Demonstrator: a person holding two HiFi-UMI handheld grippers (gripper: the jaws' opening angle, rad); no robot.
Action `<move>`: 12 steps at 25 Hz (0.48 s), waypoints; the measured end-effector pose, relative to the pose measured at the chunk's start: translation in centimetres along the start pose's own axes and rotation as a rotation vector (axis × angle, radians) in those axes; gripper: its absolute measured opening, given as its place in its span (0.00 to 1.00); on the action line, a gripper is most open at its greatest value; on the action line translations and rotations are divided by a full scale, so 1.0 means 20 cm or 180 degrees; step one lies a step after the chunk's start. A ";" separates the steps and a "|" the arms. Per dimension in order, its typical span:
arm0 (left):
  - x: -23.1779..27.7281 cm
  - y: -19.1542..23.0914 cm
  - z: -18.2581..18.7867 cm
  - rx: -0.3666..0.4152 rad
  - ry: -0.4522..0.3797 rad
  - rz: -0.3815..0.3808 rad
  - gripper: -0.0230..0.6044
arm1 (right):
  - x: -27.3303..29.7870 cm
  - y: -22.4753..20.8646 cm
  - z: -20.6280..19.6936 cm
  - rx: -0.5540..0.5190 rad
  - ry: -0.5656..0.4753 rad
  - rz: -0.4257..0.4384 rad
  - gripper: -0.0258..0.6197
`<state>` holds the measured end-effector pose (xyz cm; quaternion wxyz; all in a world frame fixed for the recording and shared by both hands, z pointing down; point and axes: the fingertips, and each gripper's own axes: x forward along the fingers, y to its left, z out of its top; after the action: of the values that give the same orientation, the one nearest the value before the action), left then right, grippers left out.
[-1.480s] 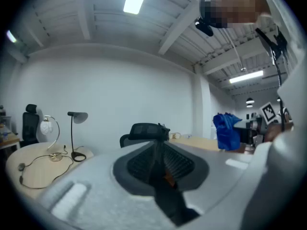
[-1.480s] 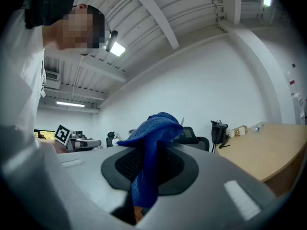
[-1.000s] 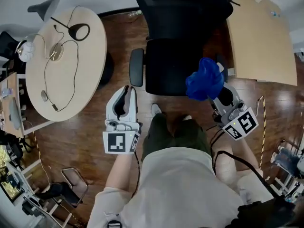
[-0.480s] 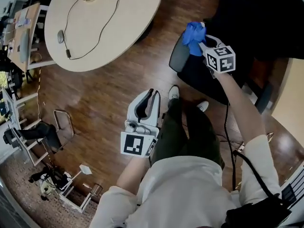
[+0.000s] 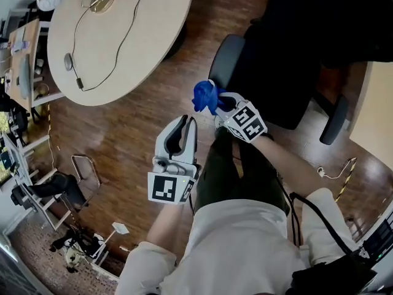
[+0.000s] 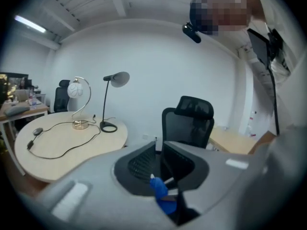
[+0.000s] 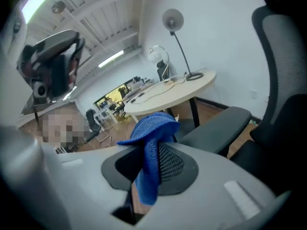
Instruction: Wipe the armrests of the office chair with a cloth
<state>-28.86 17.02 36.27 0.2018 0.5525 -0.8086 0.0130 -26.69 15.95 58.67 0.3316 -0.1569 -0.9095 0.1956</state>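
**A:** Since half a second ago the right tool (image 5: 220, 103) has come back from the near armrest toward the person's legs, bringing the cloth along. Where does everything sit?

**B:** Biggest first: the office chair (image 5: 295, 54) stands ahead. Its near armrest (image 5: 226, 59) is just beyond the cloth, and I cannot tell whether they touch. The far armrest (image 5: 335, 119) is well apart.

**A:** And the tools?

**B:** The right tool is clamped on the blue cloth (image 5: 204, 96), pinched mid-fold. A bunched crown stands above the jaws and a tail hangs below. The left tool (image 5: 184, 125) is beside it, jaws together on nothing.

**A:** How will the cloth handle?

**B:** Soft, light and floppy, I judge, with a woven face that should drag on the pad rather than slide. It has no stiffness, so the pressure must come from the jaws behind it. This middle hold looks sound. Press the crown onto the armrest and watch that the loose tail doesn't snag.
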 end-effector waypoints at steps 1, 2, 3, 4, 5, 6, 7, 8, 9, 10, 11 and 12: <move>0.03 -0.03 0.02 0.0051 -0.0016 -0.0048 0.11 | -0.06 0.01 0.01 0.0081 -0.0188 -0.0034 0.14; 0.07 -0.06 0.04 0.0101 -0.0021 -0.0108 0.11 | -0.14 0.01 0.05 0.0201 -0.0399 -0.0068 0.14; 0.10 -0.10 0.05 0.0153 -0.0009 -0.0193 0.11 | -0.25 -0.01 0.09 0.0304 -0.0601 -0.0115 0.14; 0.14 -0.15 0.05 0.0214 0.0029 -0.0315 0.11 | -0.37 -0.03 0.13 0.0363 -0.0777 -0.0199 0.14; 0.18 -0.21 0.05 0.0287 0.0086 -0.0474 0.11 | -0.50 -0.07 0.15 0.0401 -0.0927 -0.0328 0.14; 0.23 -0.28 0.04 0.0366 0.0140 -0.0650 0.11 | -0.66 -0.11 0.15 0.0450 -0.1057 -0.0499 0.14; 0.29 -0.37 0.03 0.0432 0.0167 -0.0814 0.11 | -0.84 -0.16 0.14 0.0512 -0.1172 -0.0715 0.14; 0.36 -0.47 0.03 0.0472 0.0164 -0.0962 0.11 | -1.04 -0.21 0.12 0.0577 -0.1272 -0.0982 0.14; 0.43 -0.57 0.02 0.0485 0.0147 -0.1101 0.11 | -1.24 -0.28 0.07 0.0644 -0.1353 -0.1299 0.14; 0.51 -0.70 0.01 0.0479 0.0132 -0.1233 0.11 | -1.45 -0.34 0.00 0.0719 -0.1410 -0.1635 0.14; 0.57 -0.83 0.00 0.0470 0.0125 -0.1348 0.11 | -1.65 -0.41 -0.09 0.0807 -0.1439 -0.1948 0.14; 0.61 -0.98 -0.01 0.0467 0.0124 -0.1449 0.11 | -1.83 -0.47 -0.20 0.0909 -0.1439 -0.2211 0.14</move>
<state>-14.94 -1.41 36.69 0.1745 0.7334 -0.6561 0.0366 1.33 -6.41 45.96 0.1886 0.2524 -0.9218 0.2257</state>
